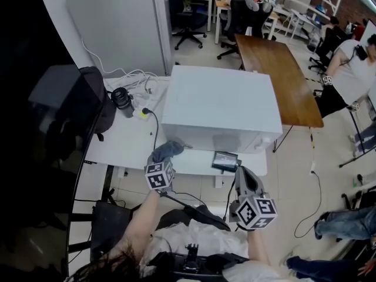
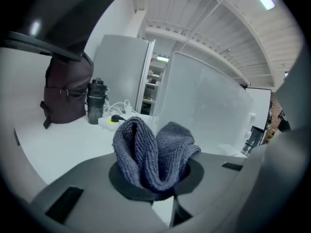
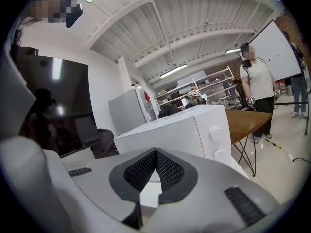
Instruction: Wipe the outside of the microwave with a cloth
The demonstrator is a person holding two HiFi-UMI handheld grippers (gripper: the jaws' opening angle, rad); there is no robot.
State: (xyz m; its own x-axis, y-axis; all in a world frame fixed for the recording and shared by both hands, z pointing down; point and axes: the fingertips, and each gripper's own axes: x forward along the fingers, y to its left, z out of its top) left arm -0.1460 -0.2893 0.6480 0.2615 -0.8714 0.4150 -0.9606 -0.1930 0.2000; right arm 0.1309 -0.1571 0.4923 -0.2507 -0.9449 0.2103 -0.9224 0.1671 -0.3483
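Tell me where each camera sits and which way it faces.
Head view: on the person's head, facing steeply down at the microwave; the left gripper, right gripper and both forearms show.
Left gripper view: on the left gripper, facing the microwave across the table; its jaws show, shut on a grey cloth.
Right gripper view: on the right gripper, facing the microwave's knobs; its shut, empty jaws show.
Shared: all three show the microwave; the head and left gripper views share the cloth.
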